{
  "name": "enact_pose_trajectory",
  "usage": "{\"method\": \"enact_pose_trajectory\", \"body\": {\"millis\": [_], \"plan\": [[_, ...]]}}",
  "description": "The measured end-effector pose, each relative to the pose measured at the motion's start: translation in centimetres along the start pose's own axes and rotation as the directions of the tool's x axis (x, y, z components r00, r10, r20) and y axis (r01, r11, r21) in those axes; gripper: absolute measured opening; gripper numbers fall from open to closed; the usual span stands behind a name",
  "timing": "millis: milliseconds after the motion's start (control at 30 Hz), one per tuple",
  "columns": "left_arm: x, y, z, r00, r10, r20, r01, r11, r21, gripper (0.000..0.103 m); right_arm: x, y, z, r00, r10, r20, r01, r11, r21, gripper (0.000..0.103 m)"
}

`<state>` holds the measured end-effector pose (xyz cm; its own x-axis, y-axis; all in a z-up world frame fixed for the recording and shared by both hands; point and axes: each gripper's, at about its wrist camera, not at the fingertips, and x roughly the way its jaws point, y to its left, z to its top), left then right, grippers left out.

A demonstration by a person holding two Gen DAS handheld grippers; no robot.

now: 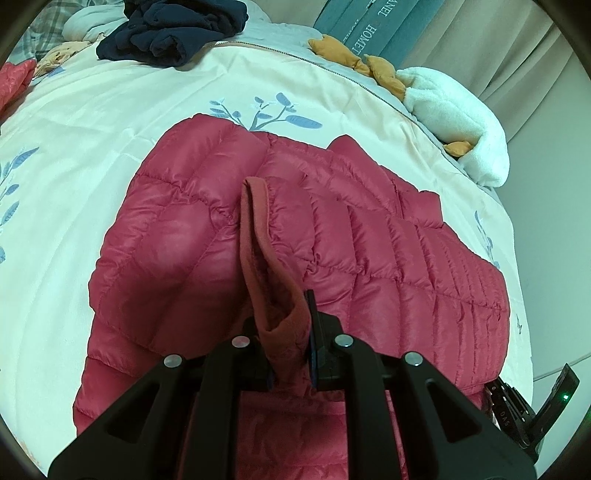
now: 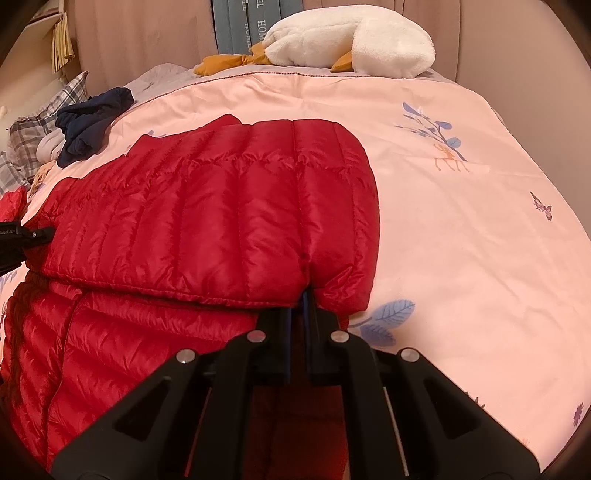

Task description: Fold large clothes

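A red quilted down jacket [image 1: 332,229] lies spread on the bed, with part of it doubled over onto itself [image 2: 207,206]. My left gripper [image 1: 290,325] is shut on the jacket's fleece-lined collar strip [image 1: 258,236], which rises from the jaws. My right gripper [image 2: 301,299] is shut on the jacket's folded edge near its right corner. The other gripper's black body [image 2: 22,240] shows at the left edge of the right wrist view, and the right one's body [image 1: 532,406] at the lower right of the left wrist view.
The bed has a pale pink cover with blue leaf prints [image 2: 461,240]. A dark navy garment [image 1: 173,33] lies crumpled far back. A white plush goose with orange feet [image 2: 351,40] rests at the headboard beside grey cushions [image 1: 362,26]. A plaid pillow [image 2: 33,129] sits at left.
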<state>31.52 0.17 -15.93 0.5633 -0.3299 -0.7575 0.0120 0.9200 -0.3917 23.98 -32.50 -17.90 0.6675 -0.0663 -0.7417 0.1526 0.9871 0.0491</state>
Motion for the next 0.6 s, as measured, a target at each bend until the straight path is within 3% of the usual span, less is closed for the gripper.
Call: {"method": "enact_pose_trajectory", "body": {"millis": [600], "plan": [[0.47,-0.47,-0.48,0.999,0.052,0.002,-0.052,0.998,0.047,0.014,0.46,0.17,-0.25,1.0,-0.004,-0.02,0.004,1.0,-0.011,0.007]]}}
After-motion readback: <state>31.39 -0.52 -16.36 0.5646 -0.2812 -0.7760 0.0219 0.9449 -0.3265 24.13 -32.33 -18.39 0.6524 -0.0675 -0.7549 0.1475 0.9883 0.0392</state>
